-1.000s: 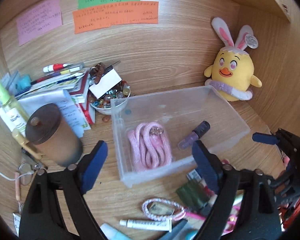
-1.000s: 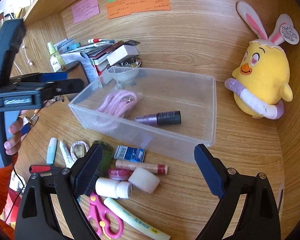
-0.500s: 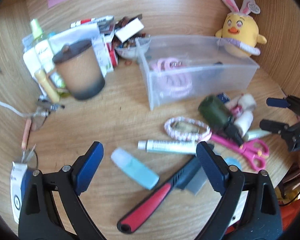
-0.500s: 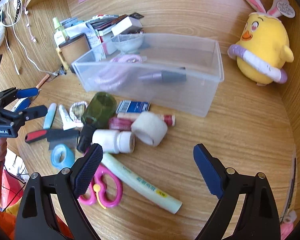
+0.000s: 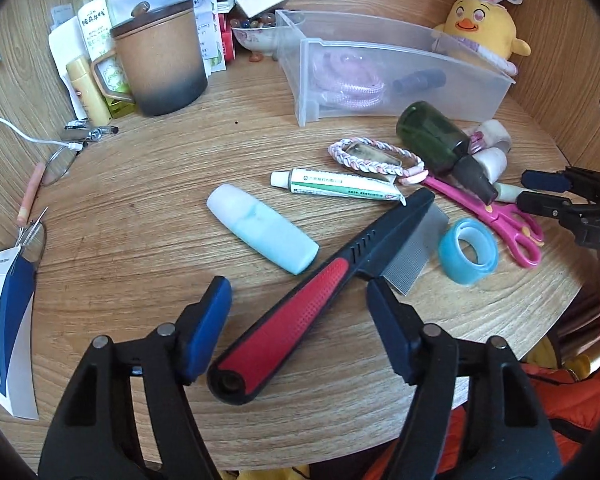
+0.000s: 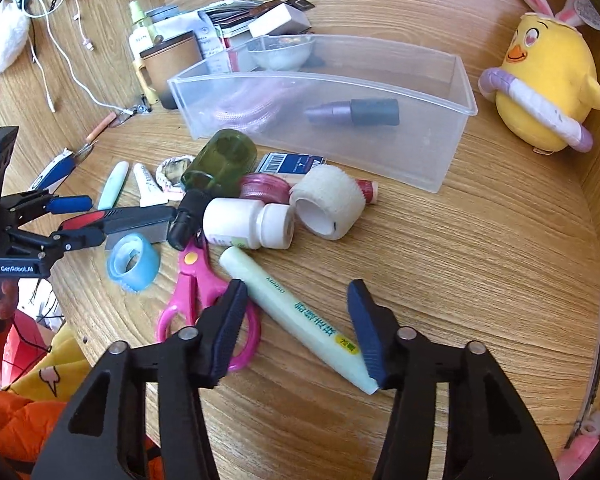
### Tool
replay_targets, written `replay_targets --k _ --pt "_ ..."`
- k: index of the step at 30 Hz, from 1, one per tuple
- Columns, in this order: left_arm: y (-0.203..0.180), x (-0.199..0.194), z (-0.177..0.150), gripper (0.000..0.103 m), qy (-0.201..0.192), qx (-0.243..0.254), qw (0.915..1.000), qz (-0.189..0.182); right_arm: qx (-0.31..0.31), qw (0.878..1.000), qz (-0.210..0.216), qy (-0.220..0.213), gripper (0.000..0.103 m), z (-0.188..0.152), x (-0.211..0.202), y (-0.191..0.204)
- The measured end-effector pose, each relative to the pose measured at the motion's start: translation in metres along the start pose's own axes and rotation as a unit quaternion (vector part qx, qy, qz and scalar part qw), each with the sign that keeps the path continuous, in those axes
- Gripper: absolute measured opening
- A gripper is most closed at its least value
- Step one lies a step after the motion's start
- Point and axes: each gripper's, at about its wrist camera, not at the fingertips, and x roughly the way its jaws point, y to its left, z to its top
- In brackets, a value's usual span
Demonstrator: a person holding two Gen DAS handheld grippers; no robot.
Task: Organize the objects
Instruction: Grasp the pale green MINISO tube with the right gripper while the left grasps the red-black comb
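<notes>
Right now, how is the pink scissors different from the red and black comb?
The scissors are all pink with two finger loops; the comb has a red and black handle and metal teeth. The scissors lie partly under the green bottle; the comb lies uncovered between the left gripper's jaws. Both lie flat on the table.

Red-and-black comb, pink scissors

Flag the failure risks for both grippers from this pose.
Left gripper, jaws just closing around the red-and-black comb handle: the grip sits far from the toothed end, so the comb may droop.

Right gripper, also closing, straddles the pale green tube; its left finger overlaps the pink scissors and may snag them.
</notes>
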Motion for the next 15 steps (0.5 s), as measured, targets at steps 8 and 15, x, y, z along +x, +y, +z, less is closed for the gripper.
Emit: replay_targets --k 8,15 --pt "-0.007 -0.011 -0.009 0.037 0.015 0.007 0.9998 -0.012 0.006 1.000 -0.020 0.005 0.025 -0.004 -0.005 -0.004" --pt "-0.022 -0.014 -0.010 0.036 0.029 0.023 0.9985 -0.040 0.008 1.000 -0.027 0.007 0.022 -0.012 -0.013 -0.010"
